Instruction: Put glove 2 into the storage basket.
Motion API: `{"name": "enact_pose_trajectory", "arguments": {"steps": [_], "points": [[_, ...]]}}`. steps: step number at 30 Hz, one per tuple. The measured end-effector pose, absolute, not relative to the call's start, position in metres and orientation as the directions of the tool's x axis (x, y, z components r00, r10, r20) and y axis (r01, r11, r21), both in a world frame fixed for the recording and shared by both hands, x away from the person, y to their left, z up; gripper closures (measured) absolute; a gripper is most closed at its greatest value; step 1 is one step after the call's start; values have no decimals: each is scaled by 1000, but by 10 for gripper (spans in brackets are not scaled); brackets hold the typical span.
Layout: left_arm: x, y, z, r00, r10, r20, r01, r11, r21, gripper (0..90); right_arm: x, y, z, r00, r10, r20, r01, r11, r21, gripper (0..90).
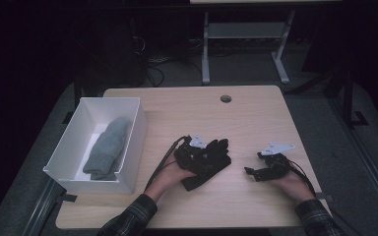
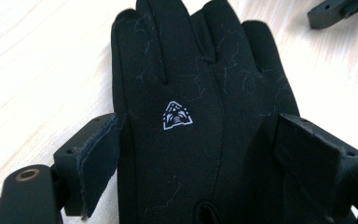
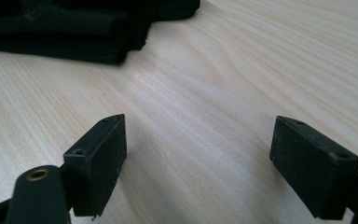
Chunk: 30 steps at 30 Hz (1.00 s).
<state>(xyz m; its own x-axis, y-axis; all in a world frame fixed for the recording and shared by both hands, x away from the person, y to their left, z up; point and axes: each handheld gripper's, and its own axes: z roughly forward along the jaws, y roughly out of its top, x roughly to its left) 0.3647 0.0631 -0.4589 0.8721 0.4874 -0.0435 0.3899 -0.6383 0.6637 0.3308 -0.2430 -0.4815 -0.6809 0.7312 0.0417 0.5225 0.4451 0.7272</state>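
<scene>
The black glove (image 2: 196, 116) lies flat on the wooden table (image 1: 256, 118), a little right of the white box (image 1: 133, 147) with the grey sock (image 1: 107, 147) in it. The left gripper (image 2: 196, 154) is right over the glove, jaws spread to either side of its palm, the pads not squeezing it. The right gripper (image 3: 198, 163) hovers over bare wood just beside the glove, its jaws wide apart with nothing between them.

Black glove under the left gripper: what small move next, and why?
Probably shut the left gripper on the black glove. Its jaws stand open astride the glove, pads apparently not pressing, and the white box already holds a grey glove.
</scene>
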Motion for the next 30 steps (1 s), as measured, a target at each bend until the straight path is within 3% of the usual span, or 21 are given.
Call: {"name": "enact_pose_trajectory", "arguments": {"steps": [19, 23, 30], "points": [[366, 64, -468, 866, 495, -73, 415, -628, 658, 152, 330, -242, -482, -685, 727, 40, 518, 449, 728, 186], [364, 65, -467, 879, 469, -87, 403, -633, 661, 239, 330, -242, -482, -685, 727, 40, 519, 449, 728, 186], [362, 64, -463, 893, 423, -156, 415, -635, 651, 566, 330, -242, -482, -685, 727, 41, 519, 448, 728, 186]]}}
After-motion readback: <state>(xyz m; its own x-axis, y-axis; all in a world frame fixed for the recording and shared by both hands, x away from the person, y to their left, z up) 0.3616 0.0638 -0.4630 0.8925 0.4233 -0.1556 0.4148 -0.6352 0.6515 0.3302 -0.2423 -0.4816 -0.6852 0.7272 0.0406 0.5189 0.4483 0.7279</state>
